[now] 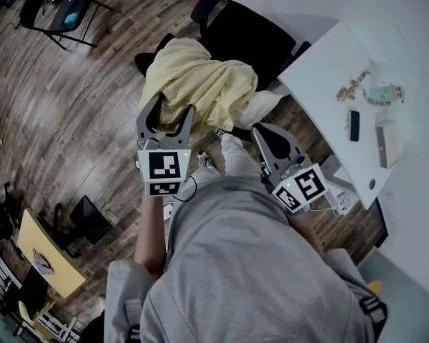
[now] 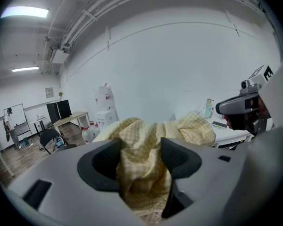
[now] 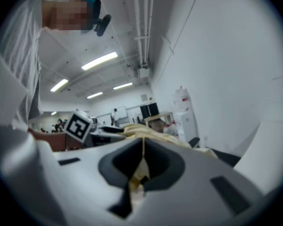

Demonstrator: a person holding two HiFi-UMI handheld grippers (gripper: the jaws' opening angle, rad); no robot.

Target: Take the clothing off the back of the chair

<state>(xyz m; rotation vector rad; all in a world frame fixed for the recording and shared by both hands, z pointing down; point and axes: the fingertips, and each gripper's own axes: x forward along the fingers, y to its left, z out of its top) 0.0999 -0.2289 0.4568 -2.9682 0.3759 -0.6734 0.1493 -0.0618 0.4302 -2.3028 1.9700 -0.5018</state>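
Left tongs (image 1: 173,107) gape wide around the yellow clothing (image 1: 200,84) while the right tongs (image 1: 262,130) pinch just a thin fold, which may slip free or drag the chair (image 1: 247,31).

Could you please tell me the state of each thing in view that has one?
chair: back covered by the yellow clothing
yellow clothing: draped over the chair back, not yet off
left gripper: jaws open, yellow clothing between them
right gripper: jaws shut on a fold of the yellow clothing
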